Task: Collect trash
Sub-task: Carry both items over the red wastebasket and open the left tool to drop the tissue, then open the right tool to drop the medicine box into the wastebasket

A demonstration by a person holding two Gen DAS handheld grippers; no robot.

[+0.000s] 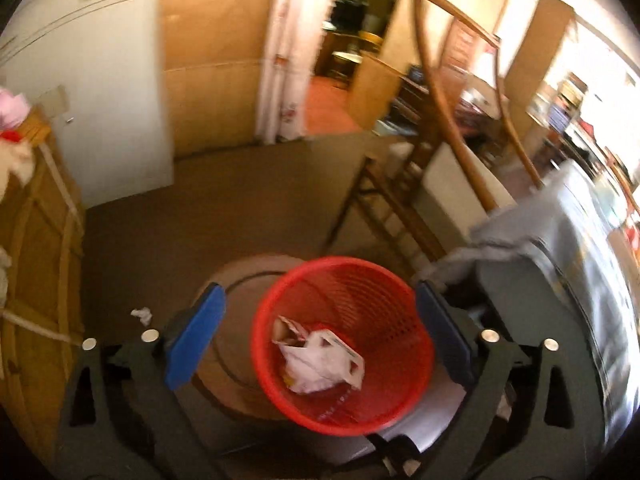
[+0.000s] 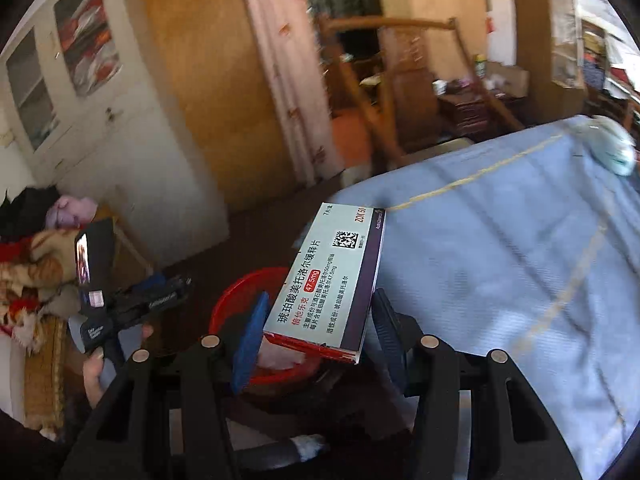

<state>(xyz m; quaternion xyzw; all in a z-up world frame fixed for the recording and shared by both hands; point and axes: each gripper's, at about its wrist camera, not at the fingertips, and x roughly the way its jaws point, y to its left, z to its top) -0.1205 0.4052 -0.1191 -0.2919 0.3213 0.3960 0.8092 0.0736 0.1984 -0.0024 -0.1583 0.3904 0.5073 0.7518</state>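
Note:
A red mesh waste basket stands on the floor and holds a white plastic bag and other scraps. My left gripper is open above it, one blue pad on each side of the rim. My right gripper is shut on a white medicine box with Chinese print and holds it above the same red basket. A crumpled white paper scrap lies on the floor left of the basket. The left gripper also shows in the right wrist view, held in a hand.
A bed with a blue cover is to the right. A wooden chair stands behind the basket. A wooden cabinet with piled clothes is at the left. A white cupboard and a doorway are beyond brown floor.

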